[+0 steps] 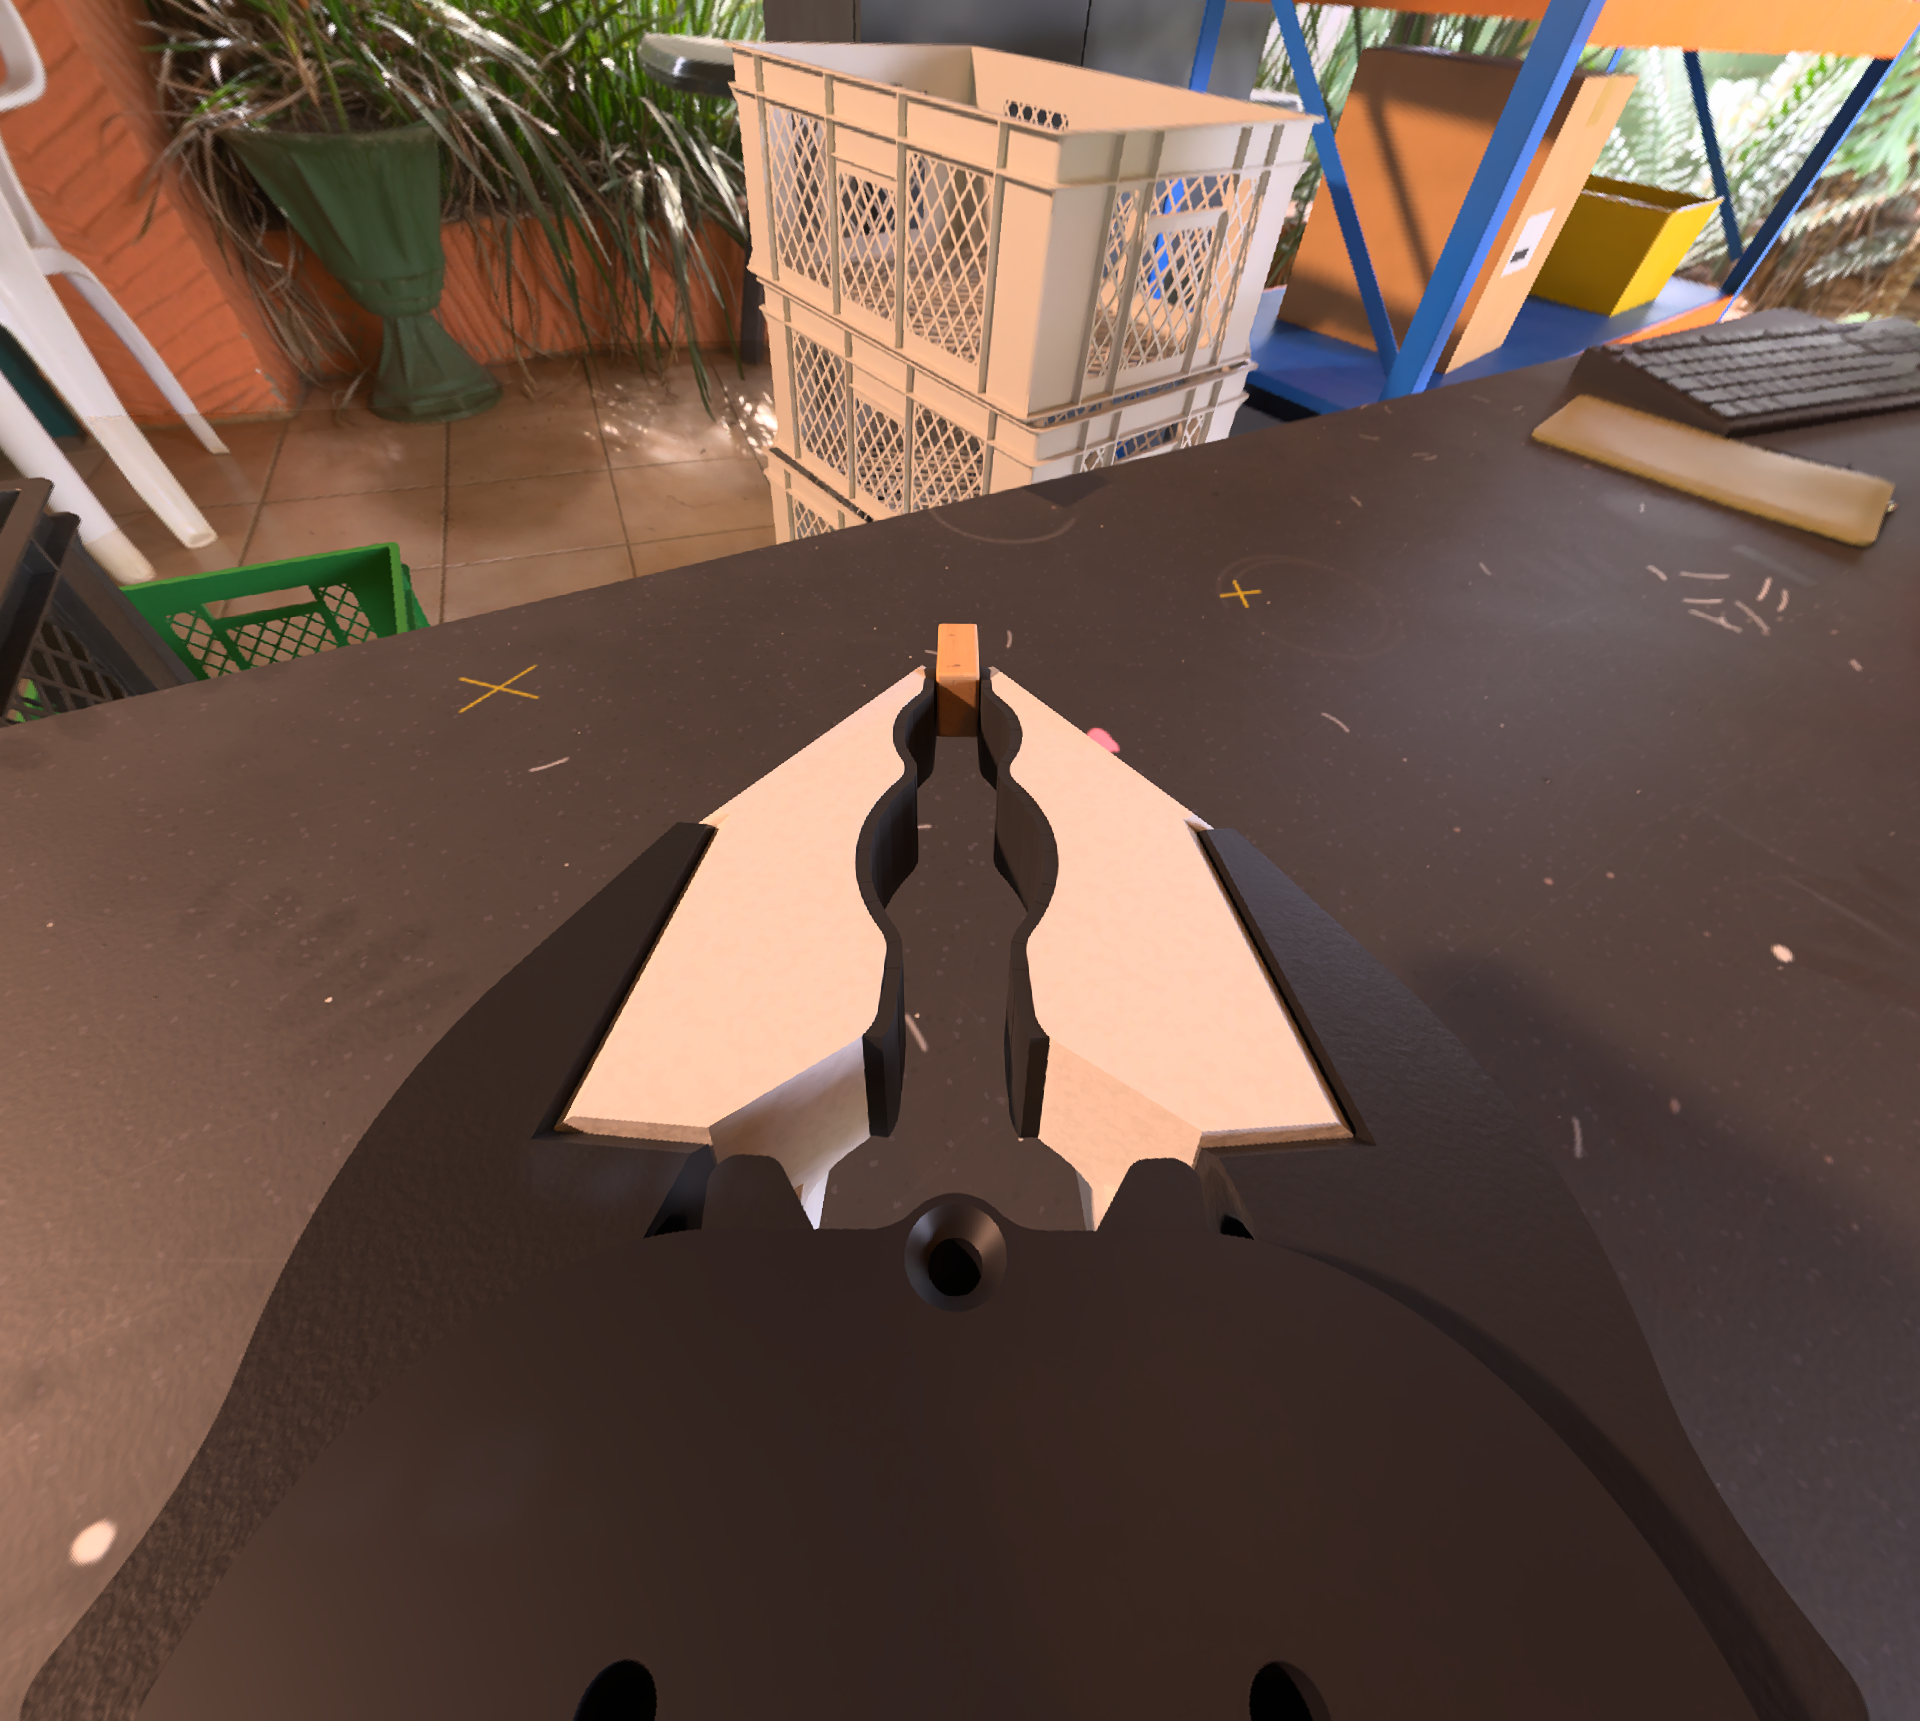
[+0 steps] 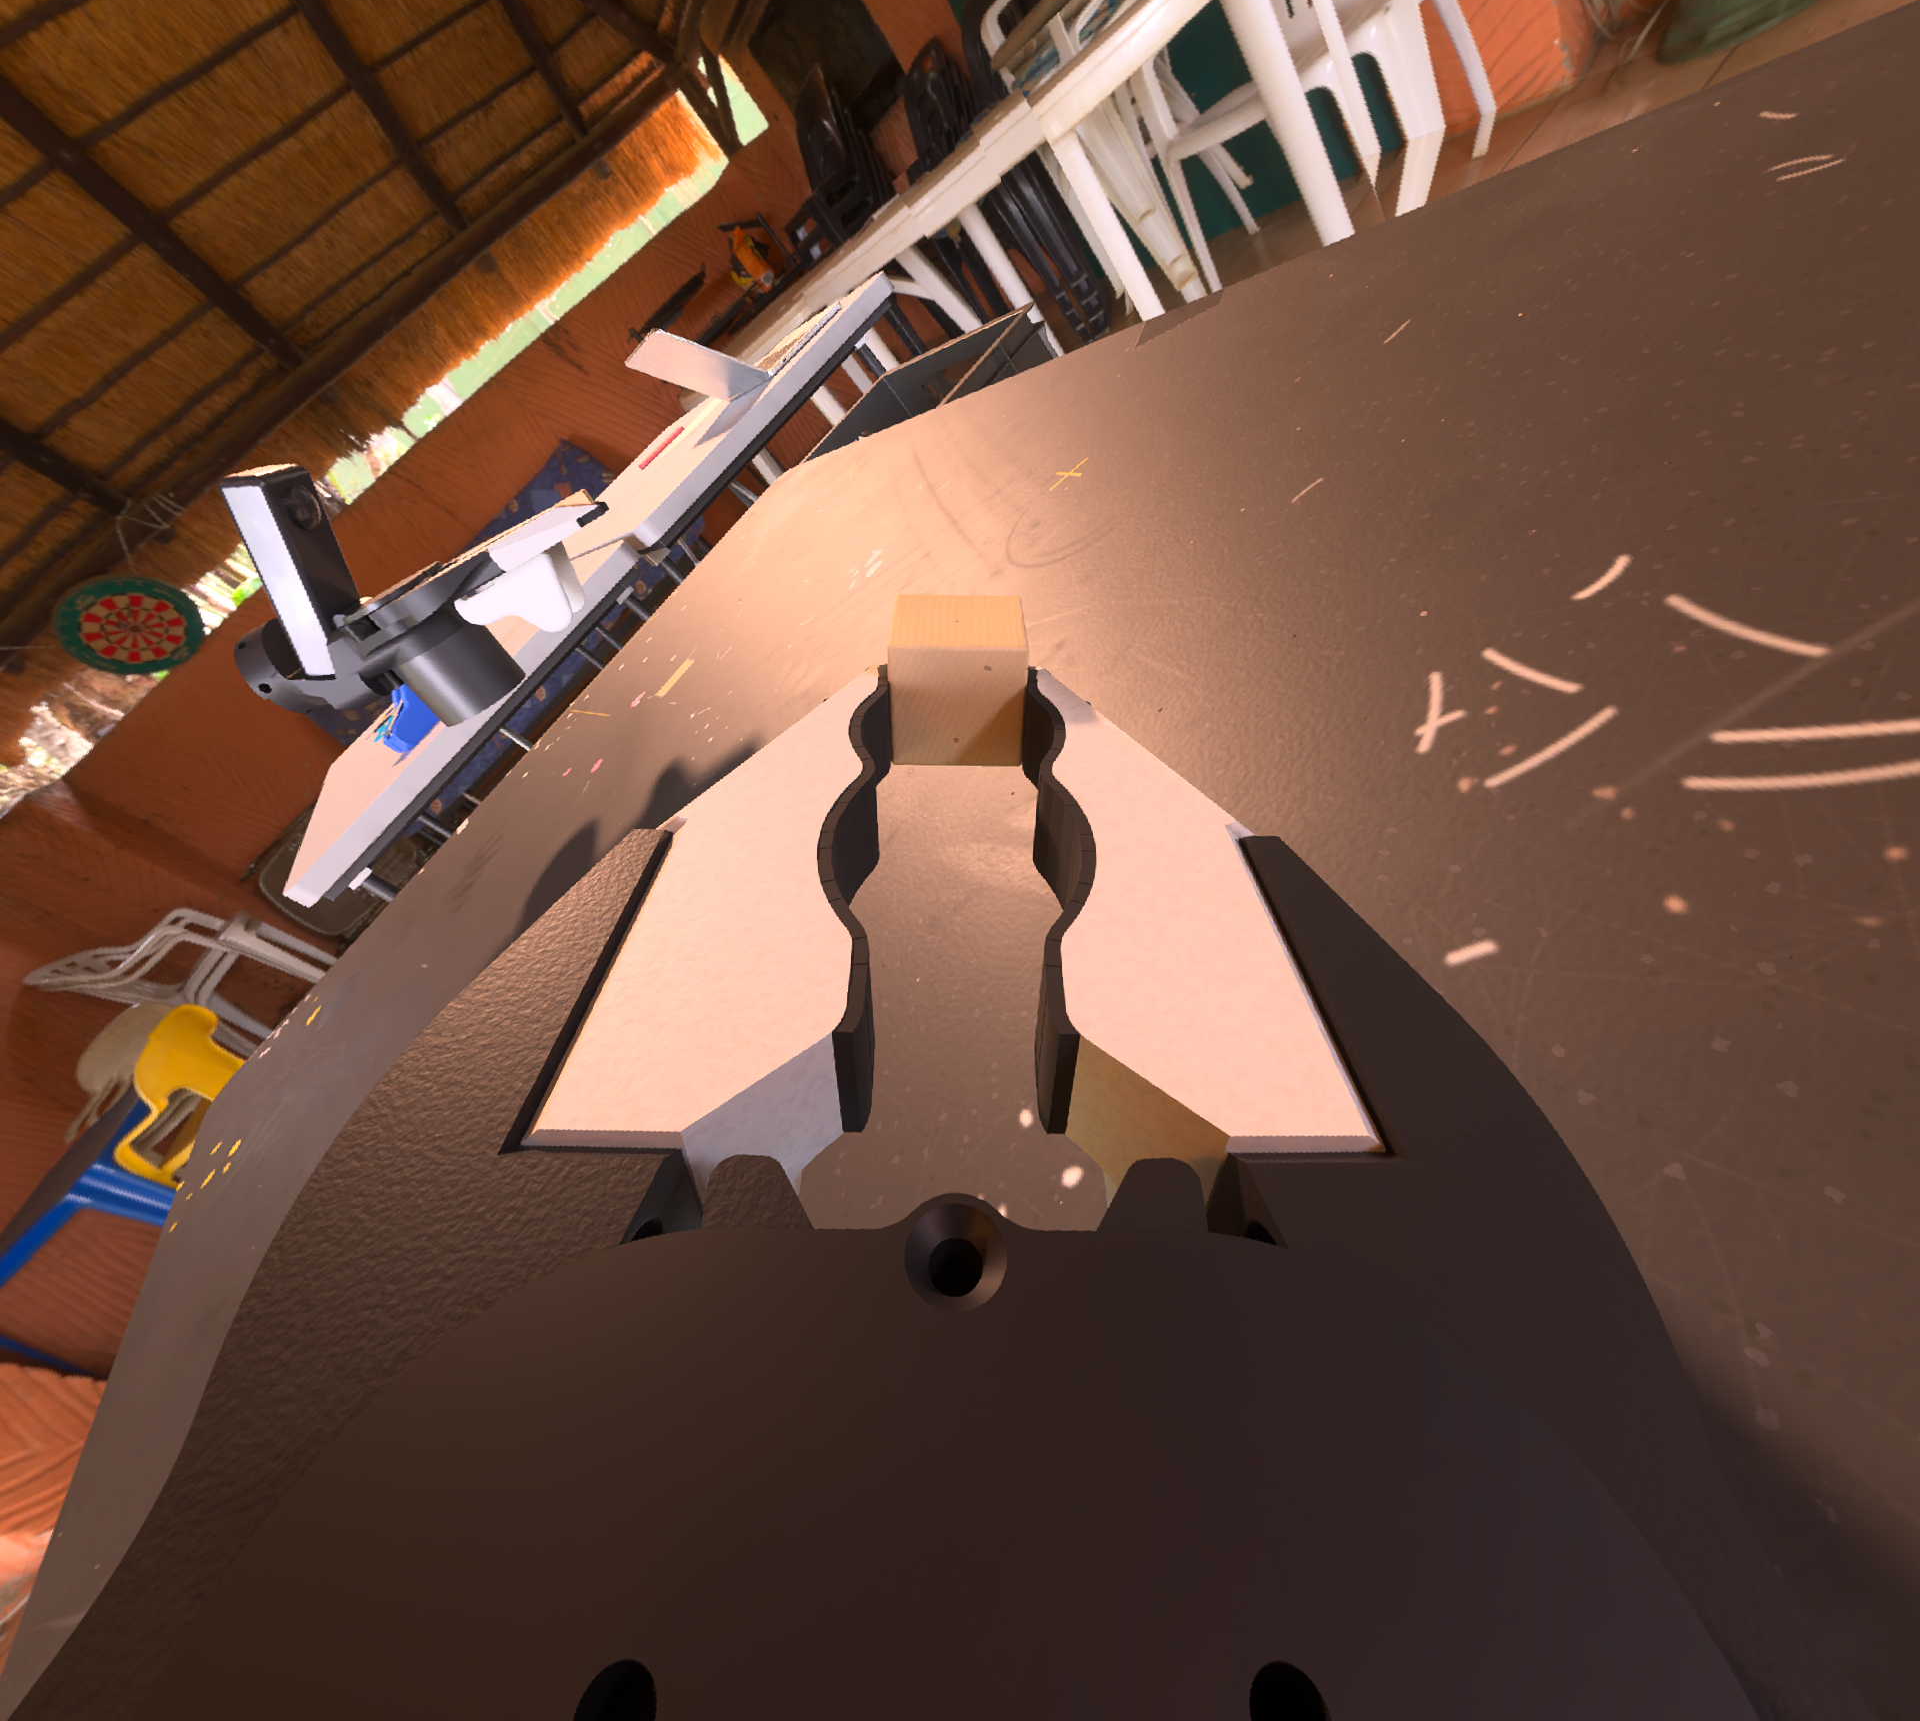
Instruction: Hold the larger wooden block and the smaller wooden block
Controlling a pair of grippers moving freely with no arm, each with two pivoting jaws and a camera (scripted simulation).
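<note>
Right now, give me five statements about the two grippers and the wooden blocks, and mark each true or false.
1. The left gripper clamps the smaller, narrow orange-brown wooden block. True.
2. The right gripper is wide open and holds nothing. False: it grips the larger pale wooden cube.
3. The larger block sits at the fingertips, not deep in the jaws. True.
4. A dark keyboard lies on the dark table. True.
5. The stacked crates are red. False: beige.

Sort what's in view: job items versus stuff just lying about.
Job: smaller wooden block in left gripper; larger wooden block in right gripper.
Lying about: keyboard, beige crates, green crate, white chairs.
</note>
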